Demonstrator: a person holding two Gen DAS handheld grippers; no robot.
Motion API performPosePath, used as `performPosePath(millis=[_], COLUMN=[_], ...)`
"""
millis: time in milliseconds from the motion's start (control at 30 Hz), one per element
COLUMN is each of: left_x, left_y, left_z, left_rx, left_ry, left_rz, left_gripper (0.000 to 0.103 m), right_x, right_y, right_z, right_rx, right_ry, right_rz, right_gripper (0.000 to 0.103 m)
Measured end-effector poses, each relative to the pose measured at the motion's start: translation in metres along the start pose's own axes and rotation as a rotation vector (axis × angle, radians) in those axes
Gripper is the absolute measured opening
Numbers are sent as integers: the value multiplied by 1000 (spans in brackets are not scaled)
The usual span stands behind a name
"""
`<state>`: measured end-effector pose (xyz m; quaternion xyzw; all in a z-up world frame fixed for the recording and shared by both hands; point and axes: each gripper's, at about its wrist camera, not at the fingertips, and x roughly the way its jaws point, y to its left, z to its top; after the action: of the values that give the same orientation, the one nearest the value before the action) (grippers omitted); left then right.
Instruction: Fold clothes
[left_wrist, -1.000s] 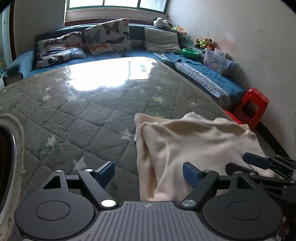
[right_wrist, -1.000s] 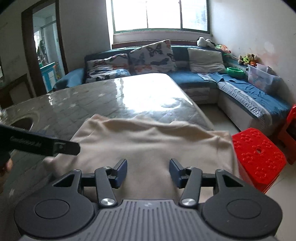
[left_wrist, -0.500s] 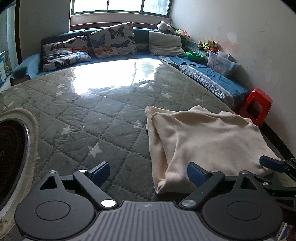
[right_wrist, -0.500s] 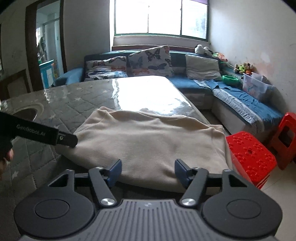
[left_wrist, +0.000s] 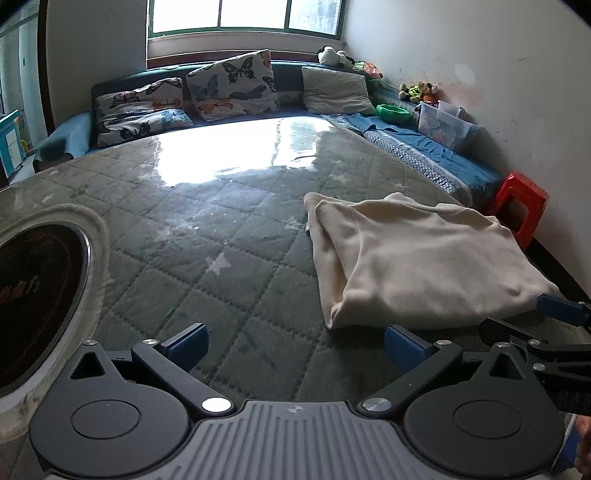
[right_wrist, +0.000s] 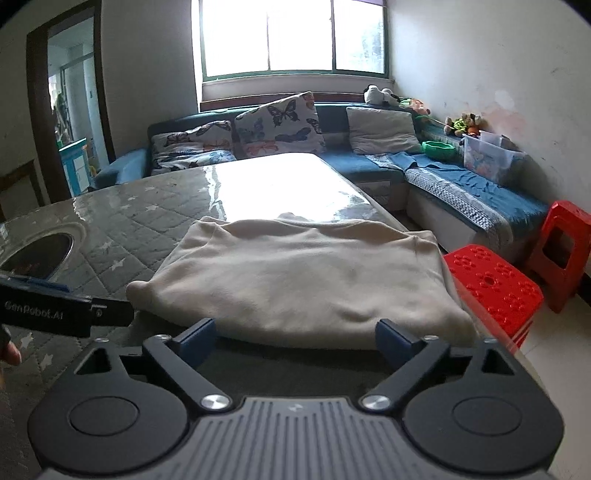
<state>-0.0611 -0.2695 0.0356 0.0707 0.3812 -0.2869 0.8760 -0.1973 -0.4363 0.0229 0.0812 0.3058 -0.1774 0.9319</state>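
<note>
Cream garment (right_wrist: 303, 280) on grey-green star-quilted bench (left_wrist: 192, 229); red stools (right_wrist: 491, 288) beside; butterfly-print cushions (right_wrist: 280, 123) beyond on blue sofa (right_wrist: 476, 192).

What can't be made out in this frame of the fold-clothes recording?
- Cream garment: its type and how many layers are folded, both views; the top layer hides the rest.
- Dark round opening in the quilted table cover: contents too dark, cut by the left wrist view's edge.
- Clear plastic box on the sofa: contents too small.
- Person: only a fingertip at the right wrist view's edge.
</note>
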Motion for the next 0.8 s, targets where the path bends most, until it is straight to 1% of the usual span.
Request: performPosePath(millis=[100, 167, 233, 467, 800], left_x=[-8, -11, -14, -18, -26], left_y=[2, 3, 4, 12, 14], left_z=[-5, -8, -10, -20, -33], left_rx=[-9, -5, -4, -30, -37], left_ry=[-9, -19, -23, -12, -17], left_rz=[4, 17, 25, 18, 32], left_gripper=[103, 103, 103, 103, 103], right_x=[-1, -2, -4, -8, -11], right_y=[3, 4, 6, 11, 17], right_z=[-3, -6, -8, -13, -19], right_rx=[22, 28, 35, 70, 96], right_ry=[12, 21, 25, 31, 41], right_rz=[-5, -10, -14, -38, -53], right_gripper=[96, 100, 100, 103, 103])
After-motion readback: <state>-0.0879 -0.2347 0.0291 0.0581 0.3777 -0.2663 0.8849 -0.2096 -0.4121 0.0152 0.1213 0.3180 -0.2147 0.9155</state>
